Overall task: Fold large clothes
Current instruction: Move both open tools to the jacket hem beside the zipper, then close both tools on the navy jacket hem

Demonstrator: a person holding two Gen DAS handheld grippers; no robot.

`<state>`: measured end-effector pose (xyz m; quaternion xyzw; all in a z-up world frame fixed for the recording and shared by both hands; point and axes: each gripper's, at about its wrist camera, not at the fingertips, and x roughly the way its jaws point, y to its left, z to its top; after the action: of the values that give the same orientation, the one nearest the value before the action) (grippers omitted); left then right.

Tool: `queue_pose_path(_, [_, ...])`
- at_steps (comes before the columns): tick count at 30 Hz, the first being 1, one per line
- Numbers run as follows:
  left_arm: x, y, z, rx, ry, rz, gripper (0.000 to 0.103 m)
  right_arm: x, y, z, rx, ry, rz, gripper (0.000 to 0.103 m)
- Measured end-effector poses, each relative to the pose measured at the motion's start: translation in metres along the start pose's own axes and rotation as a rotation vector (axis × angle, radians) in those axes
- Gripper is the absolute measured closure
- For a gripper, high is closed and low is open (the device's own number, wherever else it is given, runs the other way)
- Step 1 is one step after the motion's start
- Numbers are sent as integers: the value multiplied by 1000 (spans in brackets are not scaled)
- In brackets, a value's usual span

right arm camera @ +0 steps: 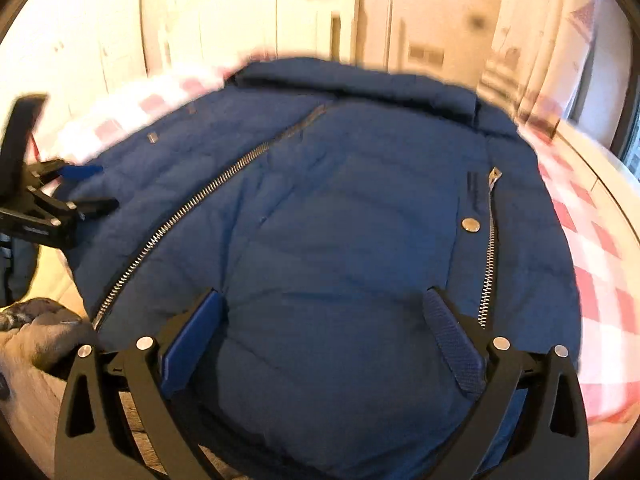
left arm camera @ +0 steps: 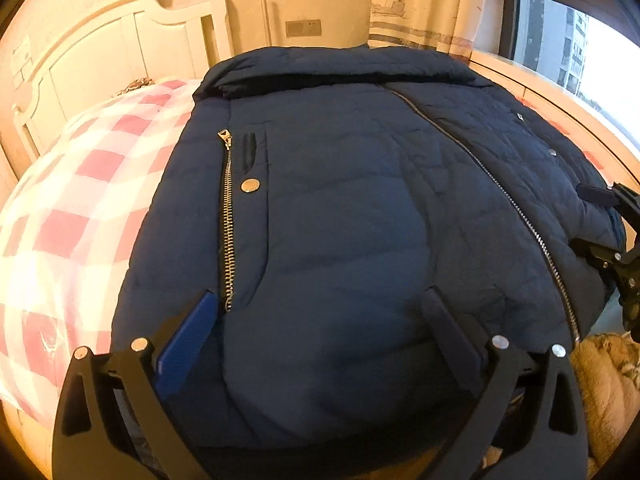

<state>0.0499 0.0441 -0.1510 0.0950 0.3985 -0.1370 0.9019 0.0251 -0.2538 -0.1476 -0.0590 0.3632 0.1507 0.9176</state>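
A navy padded jacket (left arm camera: 340, 208) lies front up on a bed with a pink-and-white checked cover (left arm camera: 68, 208), collar at the far end. Its main zip (left arm camera: 508, 196) runs diagonally, and a pocket zip (left arm camera: 228, 220) with a metal snap (left arm camera: 250, 186) sits beside it. My left gripper (left arm camera: 320, 320) stands open over the near hem, the fabric bulging between its blue pads (left arm camera: 188, 340). My right gripper (right arm camera: 324, 320) is open in the same way over the hem's other half. Each gripper shows at the edge of the other's view, open at the jacket's side.
A white headboard (left arm camera: 120, 48) stands at the back left, with a curtain (left arm camera: 424, 4) and a window (left arm camera: 568, 40) over a wooden sill (left arm camera: 560, 100) on the right. Fuzzy brownish fabric (left arm camera: 604, 380) lies near the bed's front edge. The right wrist view is motion-blurred.
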Motion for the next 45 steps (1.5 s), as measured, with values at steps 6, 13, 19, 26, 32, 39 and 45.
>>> queue_pose_path(6, [-27, 19, 5, -54, -61, 43, 2, -42, -35, -4, 110, -28, -91, 6])
queue_pose_path(13, [-17, 86, -13, -274, 2, 62, 3, -76, -123, -78, 513, -52, -105, 8])
queue_pose_path(19, [-17, 83, -18, -284, -4, -35, 21, -80, -119, -78, 495, -76, -38, 15])
queue_pose_path(26, [-27, 80, -32, -286, -2, -52, 35, -70, -112, -104, 603, -60, 173, 22])
queue_pose_path(32, [-39, 81, -32, -301, -9, -62, 64, -87, -101, -92, 531, -139, 194, 35])
queue_pose_path(39, [-32, 85, -35, -338, -8, -102, 48, -83, -103, -65, 474, -170, 154, 35])
queue_pose_path(45, [-23, 69, -29, -273, -31, -83, 29, -43, -96, -39, 403, -138, 124, 36])
